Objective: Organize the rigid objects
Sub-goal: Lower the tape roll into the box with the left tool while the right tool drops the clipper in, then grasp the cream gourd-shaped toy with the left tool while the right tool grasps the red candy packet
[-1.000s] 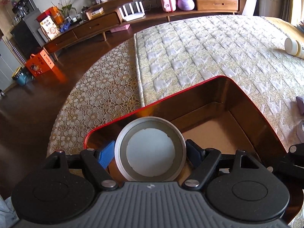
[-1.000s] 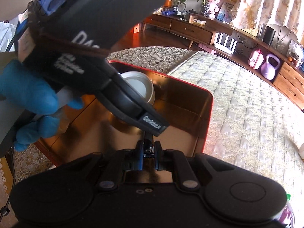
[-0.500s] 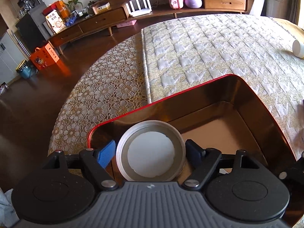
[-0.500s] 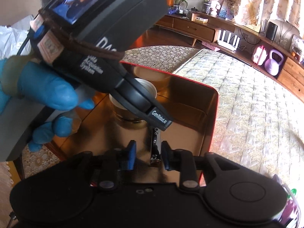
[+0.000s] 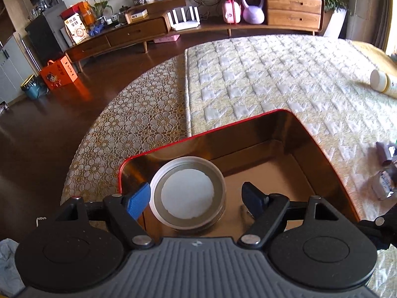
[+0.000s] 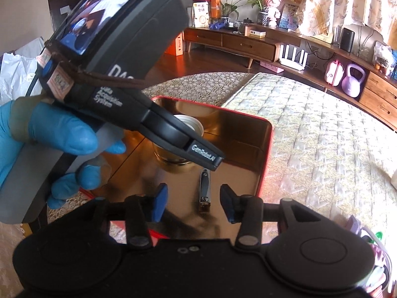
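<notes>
A red-rimmed tin box (image 5: 248, 121) with a shiny gold inside lies on the bed. A round metal tin with a white top (image 5: 187, 193) stands on the box floor near its left corner; it also shows in the right wrist view (image 6: 192, 124), partly hidden by the left gripper body. My left gripper (image 5: 197, 196) is open, its fingers apart on either side of the tin and not touching it. A metal nail clipper (image 6: 205, 191) lies flat on the box floor (image 6: 243, 144). My right gripper (image 6: 193, 204) is open and empty just above the clipper.
A cream bottle (image 5: 383, 83) lies on the quilted mattress at far right. Small purple and white items (image 5: 384, 168) lie beside the box's right side. A lace cover (image 5: 134, 126) drapes the bed's left edge. A wooden sideboard (image 5: 198, 22) stands beyond.
My left gripper opened and let go of the round tin, which now stands in the box. My right gripper opened and released the nail clipper onto the box floor, then drew back.
</notes>
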The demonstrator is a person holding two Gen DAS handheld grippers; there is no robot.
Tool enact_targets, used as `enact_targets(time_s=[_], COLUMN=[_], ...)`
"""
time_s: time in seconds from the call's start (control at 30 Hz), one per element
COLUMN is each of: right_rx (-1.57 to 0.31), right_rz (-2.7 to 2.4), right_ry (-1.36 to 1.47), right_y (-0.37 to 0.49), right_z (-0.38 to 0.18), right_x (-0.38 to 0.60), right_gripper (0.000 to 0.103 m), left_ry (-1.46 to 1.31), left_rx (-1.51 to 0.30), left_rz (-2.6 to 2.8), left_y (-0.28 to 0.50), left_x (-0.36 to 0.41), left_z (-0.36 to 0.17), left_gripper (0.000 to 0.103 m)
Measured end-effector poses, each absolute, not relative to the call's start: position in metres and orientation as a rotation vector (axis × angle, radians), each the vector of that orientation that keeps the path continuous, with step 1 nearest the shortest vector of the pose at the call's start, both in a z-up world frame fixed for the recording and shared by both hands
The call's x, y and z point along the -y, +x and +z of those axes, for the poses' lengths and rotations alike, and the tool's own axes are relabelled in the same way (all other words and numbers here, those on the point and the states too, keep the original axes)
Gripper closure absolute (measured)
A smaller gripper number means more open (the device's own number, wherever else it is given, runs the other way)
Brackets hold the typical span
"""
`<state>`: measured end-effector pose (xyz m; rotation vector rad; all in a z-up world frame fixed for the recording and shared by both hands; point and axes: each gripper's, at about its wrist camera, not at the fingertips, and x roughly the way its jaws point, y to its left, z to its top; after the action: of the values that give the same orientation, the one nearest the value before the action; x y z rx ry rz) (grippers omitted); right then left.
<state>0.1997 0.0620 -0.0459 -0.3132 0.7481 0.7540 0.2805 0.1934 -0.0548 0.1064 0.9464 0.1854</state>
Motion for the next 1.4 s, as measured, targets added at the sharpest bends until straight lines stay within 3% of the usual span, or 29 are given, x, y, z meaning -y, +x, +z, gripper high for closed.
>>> enact_targets(time_s=[0.17, 0.33, 0.4, 0.8, 1.1, 1.4], right_rx=[-0.724, -0.706, -0.698, -0.614, -0.553, -0.526], right_rz=[0.747, 0.744, 0.742, 0.693, 0.612, 0.506], right_ry=[-0.278, -0.252, -0.238, -0.183, -0.171, -0.156], right_y=[0.193, 0.184, 0.179, 0.146, 0.127, 0.105], right_z=[-0.038, -0.03, -0.026, -0.013, -0.013, -0.021], right_x=[-0.05, -0.035, -0.029, 0.025, 0.083, 0.143], right_gripper=[0.041, 0.037, 0.031, 0.009, 0.006, 0.006], left_ry=[0.075, 0.053, 0.039, 0.015, 0.006, 0.043], left_rx=[-0.899, -0.862, -0.845, -0.772, -0.716, -0.628], left_rz=[0.164, 0.15, 0.143, 0.074, -0.016, -0.101], left_y=[0.269, 0.255, 0.249, 0.212, 0.182, 0.156], left_x=[-0.191, -0.185, -0.181, -0.146, -0.105, -0.058], left_z=[-0.04, -0.027, -0.022, -0.007, -0.005, -0.008], left_gripper=[0.022, 0.022, 0.018, 0.018, 0.016, 0.006])
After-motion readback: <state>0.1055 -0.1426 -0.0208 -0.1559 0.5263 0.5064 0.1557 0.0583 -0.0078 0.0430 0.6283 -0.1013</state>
